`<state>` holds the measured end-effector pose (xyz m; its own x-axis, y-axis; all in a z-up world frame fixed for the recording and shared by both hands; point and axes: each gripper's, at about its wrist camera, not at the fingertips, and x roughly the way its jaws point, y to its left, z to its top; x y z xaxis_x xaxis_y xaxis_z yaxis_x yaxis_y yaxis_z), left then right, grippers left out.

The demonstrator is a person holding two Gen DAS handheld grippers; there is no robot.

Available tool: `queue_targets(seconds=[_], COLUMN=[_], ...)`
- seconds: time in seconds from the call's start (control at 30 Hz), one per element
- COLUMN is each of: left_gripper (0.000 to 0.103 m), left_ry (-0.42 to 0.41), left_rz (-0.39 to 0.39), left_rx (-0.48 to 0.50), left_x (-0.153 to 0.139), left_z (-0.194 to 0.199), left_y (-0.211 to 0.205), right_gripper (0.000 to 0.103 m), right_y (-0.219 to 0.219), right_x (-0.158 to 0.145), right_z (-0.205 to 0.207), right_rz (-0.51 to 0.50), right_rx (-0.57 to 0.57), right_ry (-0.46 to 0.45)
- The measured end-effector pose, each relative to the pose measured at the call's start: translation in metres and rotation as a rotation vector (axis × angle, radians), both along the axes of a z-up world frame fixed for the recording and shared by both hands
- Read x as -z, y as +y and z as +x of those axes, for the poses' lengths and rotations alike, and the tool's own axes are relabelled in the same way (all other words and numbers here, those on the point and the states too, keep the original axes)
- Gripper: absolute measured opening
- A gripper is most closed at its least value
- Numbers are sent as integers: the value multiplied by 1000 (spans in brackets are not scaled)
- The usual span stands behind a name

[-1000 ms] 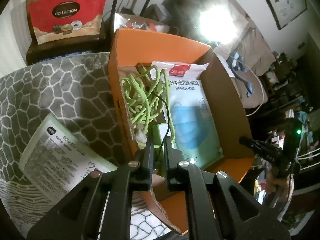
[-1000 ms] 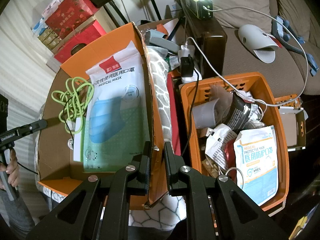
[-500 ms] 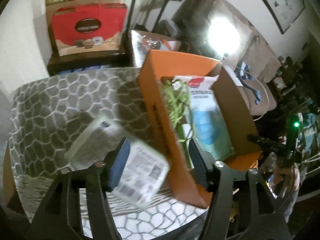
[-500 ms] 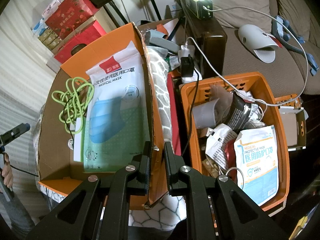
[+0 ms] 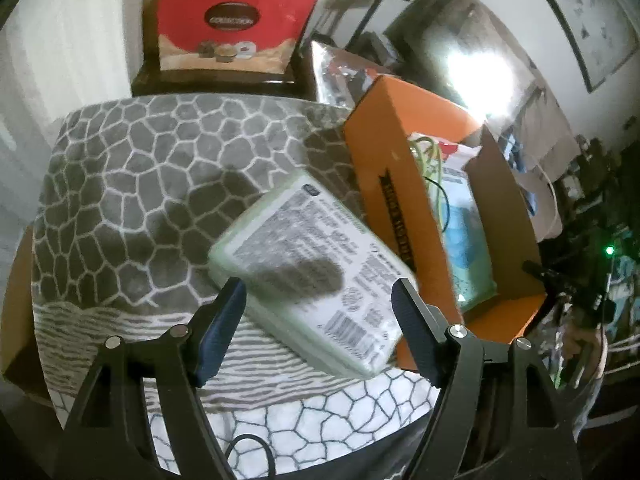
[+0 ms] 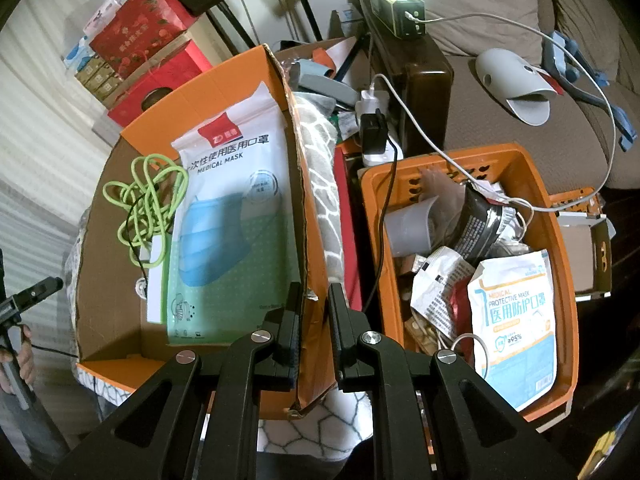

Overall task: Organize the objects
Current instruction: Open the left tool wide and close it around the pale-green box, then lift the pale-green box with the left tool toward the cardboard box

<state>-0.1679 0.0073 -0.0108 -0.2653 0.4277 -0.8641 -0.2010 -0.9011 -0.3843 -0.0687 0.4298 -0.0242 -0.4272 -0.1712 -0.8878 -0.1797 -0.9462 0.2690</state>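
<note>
Box (image 6: 192,216) already holding mask pack (image 6: 236,216) and green cord (image 6: 148,200); I'm pinching its side wall with right gripper (image 6: 314,320). Left gripper (image 5: 320,316) has just been opening, jaws wide, nothing gripped, hovering over pale green packet (image 5: 316,268) lying on patterned blanket (image 5: 140,168) beside box. Packet not boxed yet; orange basket (image 6: 560,240) also full.

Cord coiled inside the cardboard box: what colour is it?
Bright lime green cord, clearest in the right wrist view.
</note>
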Motion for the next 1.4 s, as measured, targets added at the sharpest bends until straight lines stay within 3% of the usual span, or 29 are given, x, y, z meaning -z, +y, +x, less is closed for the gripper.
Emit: queue_targets(seconds=[0.27,0.33,0.47,1.03,1.2,1.4], left_gripper=[73,87,103,103,103,103], left_ry=[-73,-99,-163,-326,-300,-305], left_rz=[84,127,273,569,656,706], left_rx=[-113,-148,-237,-397,-440,-413], left_x=[22,29,47,111,120,125], left_z=[-10,-11,-12,-7,-5,-7], left_y=[-31,-38,-56,-70,-68,-56], right_gripper=[12,12,12,12,12,12], right_y=[-1,0,0,0,1,0], right_x=[0,0,0,0,2,1], right_z=[0,0,0,0,0,0], right_rz=[-2,-2,-2,-2,-3,-1], right_rx=[1,1,0,0,0,0], right_ry=[-1,-1,-1,-2,-2,-2])
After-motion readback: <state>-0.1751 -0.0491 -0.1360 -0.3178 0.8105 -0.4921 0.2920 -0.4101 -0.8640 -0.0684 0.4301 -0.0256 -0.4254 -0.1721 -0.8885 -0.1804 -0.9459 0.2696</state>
